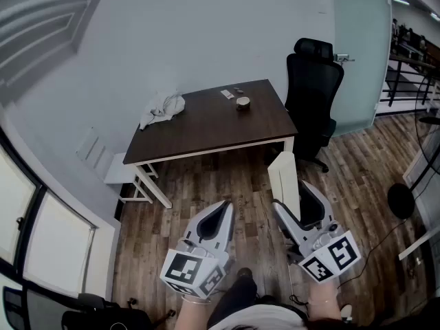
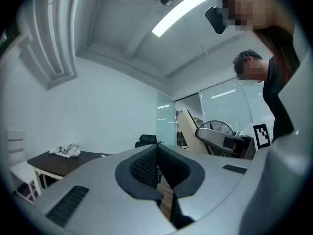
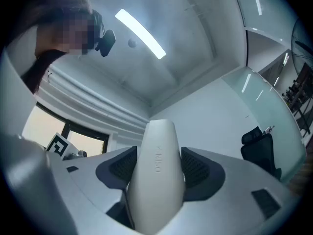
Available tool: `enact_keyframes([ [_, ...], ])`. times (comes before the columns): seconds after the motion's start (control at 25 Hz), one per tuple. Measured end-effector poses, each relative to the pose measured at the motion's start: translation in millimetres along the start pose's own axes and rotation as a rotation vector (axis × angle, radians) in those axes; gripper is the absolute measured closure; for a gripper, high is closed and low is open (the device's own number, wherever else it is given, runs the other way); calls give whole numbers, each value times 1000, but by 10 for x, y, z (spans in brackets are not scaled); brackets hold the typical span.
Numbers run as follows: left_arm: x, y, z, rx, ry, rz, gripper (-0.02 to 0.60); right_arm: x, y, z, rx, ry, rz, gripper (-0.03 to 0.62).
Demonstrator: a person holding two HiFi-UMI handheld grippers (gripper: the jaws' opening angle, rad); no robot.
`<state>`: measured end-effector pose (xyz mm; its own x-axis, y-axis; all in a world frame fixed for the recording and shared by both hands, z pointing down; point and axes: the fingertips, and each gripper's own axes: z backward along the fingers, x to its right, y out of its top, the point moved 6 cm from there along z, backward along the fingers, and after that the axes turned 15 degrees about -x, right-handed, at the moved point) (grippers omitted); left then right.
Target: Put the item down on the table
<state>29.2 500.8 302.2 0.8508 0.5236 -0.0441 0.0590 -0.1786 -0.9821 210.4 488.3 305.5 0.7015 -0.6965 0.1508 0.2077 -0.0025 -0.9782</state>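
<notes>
The item is a long, white, flat-sided thing (image 1: 284,179) with rounded ends, printed with lettering down its face (image 3: 157,148). My right gripper (image 1: 294,199) is shut on it, a dark pad pressing on each side, and holds it upright above the wooden floor. My left gripper (image 1: 220,215) hangs beside it to the left, jaws shut with nothing between them (image 2: 155,163). The dark brown table (image 1: 206,126) stands some way ahead of both grippers, apart from them.
On the table lie a crumpled white cloth (image 1: 163,108), a small round object (image 1: 243,102) and small bits at the back edge. A black office chair (image 1: 313,95) stands at its right end. A fan (image 1: 401,199) stands at the right.
</notes>
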Motion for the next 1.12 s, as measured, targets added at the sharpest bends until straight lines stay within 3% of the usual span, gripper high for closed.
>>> enact_keyframes([
  [0.6,-712,-8,-389,-19,-27,29,563,210,-172,-752,10,4,-14,304],
  [1.12,-1696,35,-882,-21,-40,54,563,489,-312,-1818,-12,2,-20,304],
])
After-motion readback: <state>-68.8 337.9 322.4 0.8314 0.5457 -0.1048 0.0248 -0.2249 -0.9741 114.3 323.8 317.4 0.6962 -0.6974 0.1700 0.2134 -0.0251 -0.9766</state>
